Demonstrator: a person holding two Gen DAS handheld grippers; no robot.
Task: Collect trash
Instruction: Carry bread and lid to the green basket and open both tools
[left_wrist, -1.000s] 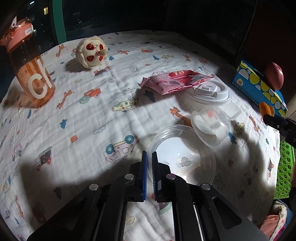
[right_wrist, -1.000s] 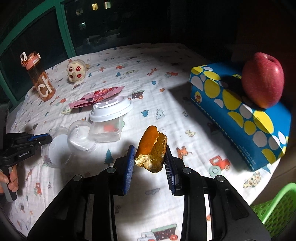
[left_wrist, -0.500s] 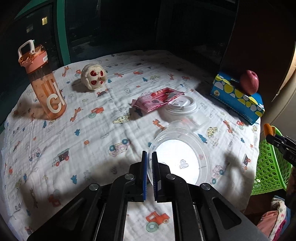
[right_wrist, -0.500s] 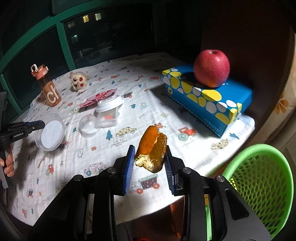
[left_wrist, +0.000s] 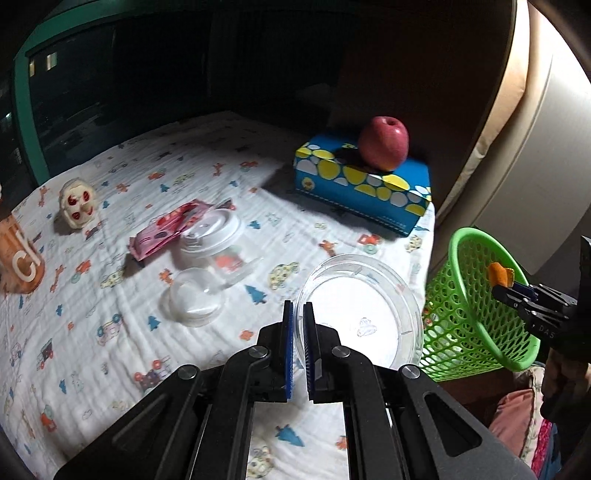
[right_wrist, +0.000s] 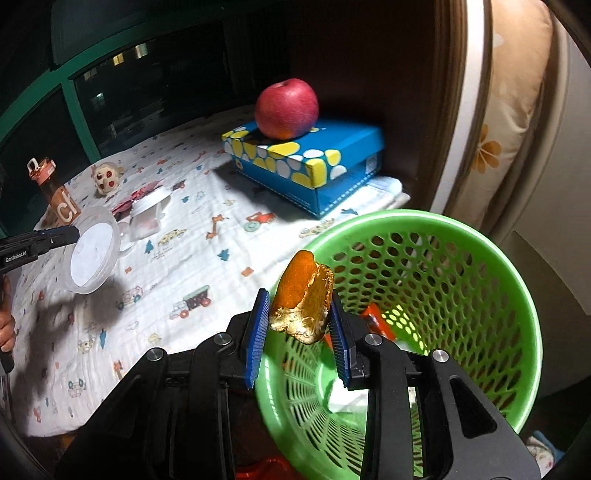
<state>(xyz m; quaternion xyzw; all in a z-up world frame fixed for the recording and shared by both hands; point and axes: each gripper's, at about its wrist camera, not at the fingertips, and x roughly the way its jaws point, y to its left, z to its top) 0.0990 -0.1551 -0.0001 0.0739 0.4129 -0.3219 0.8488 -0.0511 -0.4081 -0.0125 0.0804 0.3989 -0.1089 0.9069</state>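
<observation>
Right hand-held gripper (right_wrist: 300, 325) clamping orange peel (right_wrist: 303, 301) over green basket (right_wrist: 480, 258), left hand-held gripper (left_wrist: 298, 345) pinching clear lid (left_wrist: 364, 314)

Red apple (right_wrist: 286, 108) sits on blue box with yellow and white spots (right_wrist: 306, 162), upper centre of right wrist view, box at far right edge of worktop cloth (left_wrist: 155, 325). Cloth white, printed with small cars and animals. Orange bottle (right_wrist: 55, 192) upright at far left. Cream round toy with red spots (left_wrist: 77, 208) left of centre, apart from bottle. Green window frame (right_wrist: 79, 107) upper left. Floral curtain (right_wrist: 509, 122) upper right.
</observation>
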